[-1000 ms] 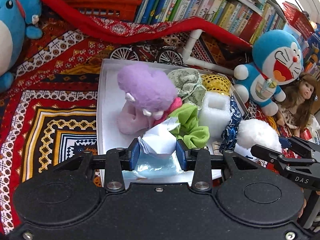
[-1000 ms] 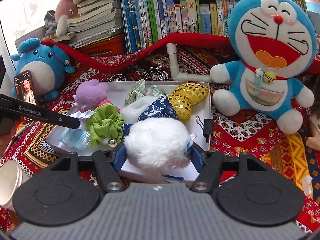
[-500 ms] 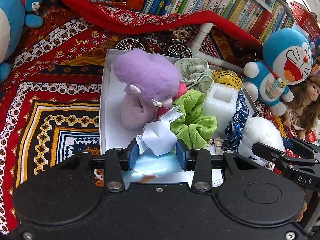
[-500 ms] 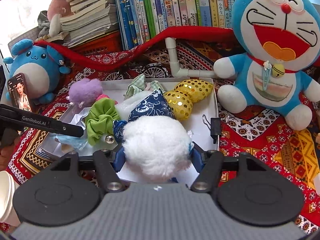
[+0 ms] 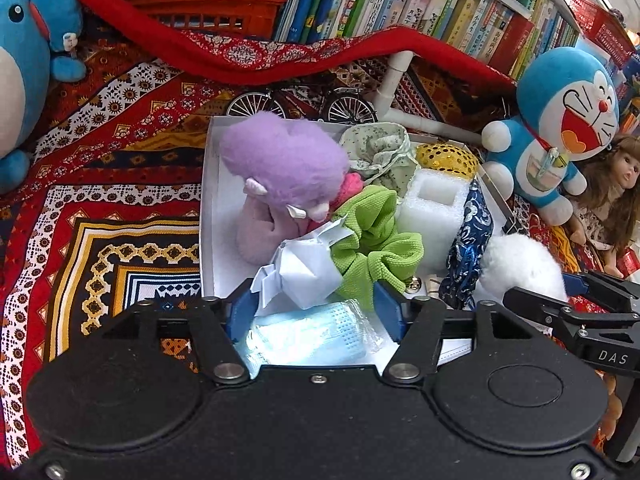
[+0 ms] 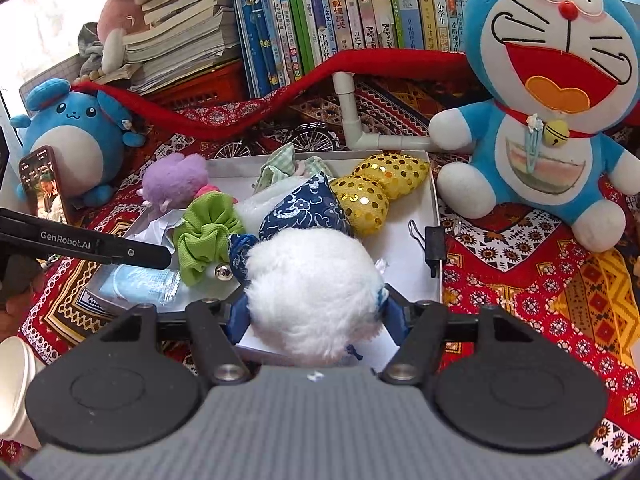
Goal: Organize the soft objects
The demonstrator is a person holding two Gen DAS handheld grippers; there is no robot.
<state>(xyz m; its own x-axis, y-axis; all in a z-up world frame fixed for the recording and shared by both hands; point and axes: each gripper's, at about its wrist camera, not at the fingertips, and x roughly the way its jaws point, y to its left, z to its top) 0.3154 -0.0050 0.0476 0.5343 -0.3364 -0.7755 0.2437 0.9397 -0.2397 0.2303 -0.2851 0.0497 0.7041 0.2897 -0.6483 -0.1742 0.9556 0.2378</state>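
A white tray [image 5: 208,216] holds a purple plush [image 5: 280,168], a green scrunchie [image 5: 372,252], a white foam block [image 5: 432,208], a blue patterned pouch [image 5: 468,248], a gold sequin cushion [image 6: 372,192] and a packaged blue face mask [image 5: 308,336]. My left gripper [image 5: 312,312] is open at the tray's near edge, with white crumpled paper [image 5: 300,268] and the mask between its fingers. My right gripper [image 6: 316,312] is shut on a white fluffy ball [image 6: 312,288] over the tray's near right part [image 6: 420,264].
A large Doraemon plush [image 6: 552,92] sits right of the tray, with a doll [image 5: 608,188] beyond. A blue round plush [image 6: 72,132] and a phone [image 6: 44,184] stand at the left. Books, a white pipe [image 6: 352,120] and a paper cup [image 6: 16,392] surround the patterned cloth.
My left gripper's fingers have spread wider around the white paper and the mask. The right gripper has moved slightly forward with the fluffy ball.
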